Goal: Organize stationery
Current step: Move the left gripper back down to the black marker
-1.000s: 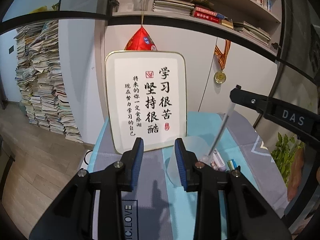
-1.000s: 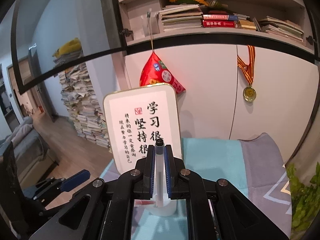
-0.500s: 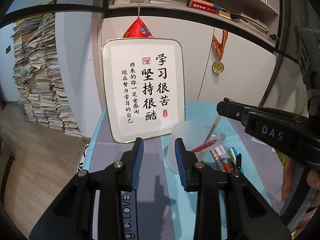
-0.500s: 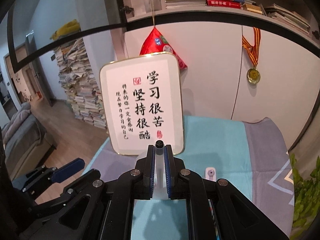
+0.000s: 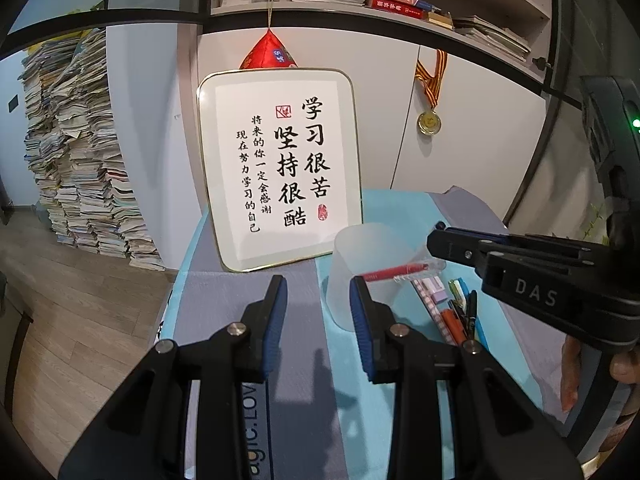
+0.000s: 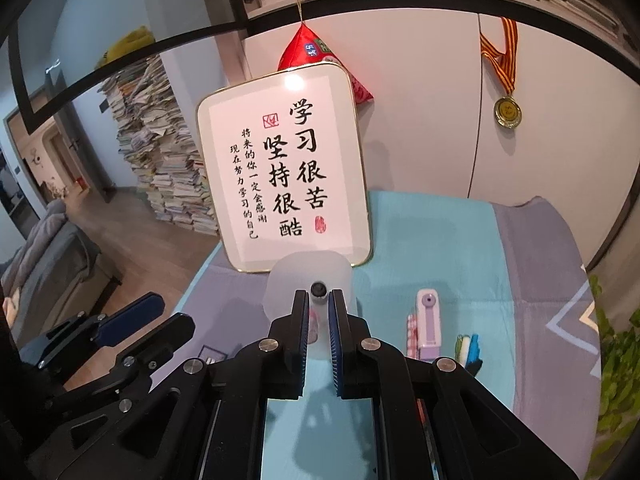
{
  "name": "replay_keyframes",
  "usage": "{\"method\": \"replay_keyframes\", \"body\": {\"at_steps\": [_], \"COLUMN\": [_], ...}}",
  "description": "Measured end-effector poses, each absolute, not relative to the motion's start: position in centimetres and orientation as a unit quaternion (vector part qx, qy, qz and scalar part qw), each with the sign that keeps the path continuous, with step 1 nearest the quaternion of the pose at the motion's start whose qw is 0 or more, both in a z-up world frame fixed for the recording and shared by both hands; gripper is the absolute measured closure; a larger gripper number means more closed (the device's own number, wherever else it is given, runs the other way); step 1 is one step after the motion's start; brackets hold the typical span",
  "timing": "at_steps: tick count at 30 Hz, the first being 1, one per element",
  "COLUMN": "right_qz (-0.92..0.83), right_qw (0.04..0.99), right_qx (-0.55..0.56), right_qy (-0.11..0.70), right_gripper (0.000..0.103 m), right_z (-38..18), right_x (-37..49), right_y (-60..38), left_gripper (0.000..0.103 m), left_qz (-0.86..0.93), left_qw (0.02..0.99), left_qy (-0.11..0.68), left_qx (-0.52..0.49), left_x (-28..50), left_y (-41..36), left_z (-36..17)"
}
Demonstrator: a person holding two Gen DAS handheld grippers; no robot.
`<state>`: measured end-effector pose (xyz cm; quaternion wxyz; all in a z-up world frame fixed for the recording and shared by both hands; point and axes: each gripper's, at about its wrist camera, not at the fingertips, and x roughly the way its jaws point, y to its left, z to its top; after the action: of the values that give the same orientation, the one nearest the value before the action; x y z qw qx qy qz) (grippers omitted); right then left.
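Observation:
A frosted plastic cup [image 5: 372, 256] stands on the cloth in front of a framed board. My right gripper [image 5: 437, 237] is shut on a clear pen with red ink [image 5: 400, 270]. The pen slants down to the left, its lower end at the cup's mouth. In the right wrist view the pen's black end [image 6: 319, 289] pokes out between the pads of my right gripper [image 6: 319, 304], just over the cup [image 6: 288, 276]. My left gripper [image 5: 318, 314] is open and holds nothing, just left of the cup. It also shows as the left gripper [image 6: 132, 316] at the lower left.
Loose pens [image 5: 460, 314] and a purple correction tape [image 6: 428, 320] lie right of the cup on the teal and grey cloth [image 6: 440, 240]. The calligraphy board [image 5: 280, 168] leans on white cabinet doors. Stacked books [image 5: 76, 152] stand on the floor at left, and a plant [image 6: 616, 360] at right.
My right gripper has come down with the pen, which has swung from nearly upright to slanting into the cup. The left gripper has hardly moved.

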<state>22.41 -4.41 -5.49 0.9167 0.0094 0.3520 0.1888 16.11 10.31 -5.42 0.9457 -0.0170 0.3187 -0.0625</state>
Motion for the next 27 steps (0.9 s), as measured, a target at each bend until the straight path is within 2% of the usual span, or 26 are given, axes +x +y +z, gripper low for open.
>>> {"method": "replay_keyframes", "body": {"at_steps": [4, 7, 13, 27], "right_qz": [0.19, 0.186, 0.155, 0.089], "right_qw": [0.916, 0.918, 0.923, 0.883], "right_qx": [0.018, 0.029, 0.047, 0.119], "right_qy": [0.354, 0.349, 0.348, 0.444], "right_gripper": [0.093, 0.093, 0.093, 0.093], "right_z": [-5.4, -5.1, -5.3, -12.2], "right_x": [21.4, 20.5, 18.7, 17.9], "right_y": [-5.2, -6.3, -9.6, -17.9], "left_gripper": [0.072, 0.066, 0.065, 0.065], "left_qz": [-0.067, -0.075, -0.106, -0.195], "left_qw": [0.944, 0.942, 0.933, 0.887], "left_qy": [0.324, 0.328, 0.344, 0.412], "left_qx": [-0.013, -0.009, 0.013, 0.075], "left_x": [15.6, 15.0, 14.0, 14.5], "left_y": [9.8, 9.0, 6.2, -2.2], "left_z": [-5.5, -5.8, -6.8, -11.9]}}
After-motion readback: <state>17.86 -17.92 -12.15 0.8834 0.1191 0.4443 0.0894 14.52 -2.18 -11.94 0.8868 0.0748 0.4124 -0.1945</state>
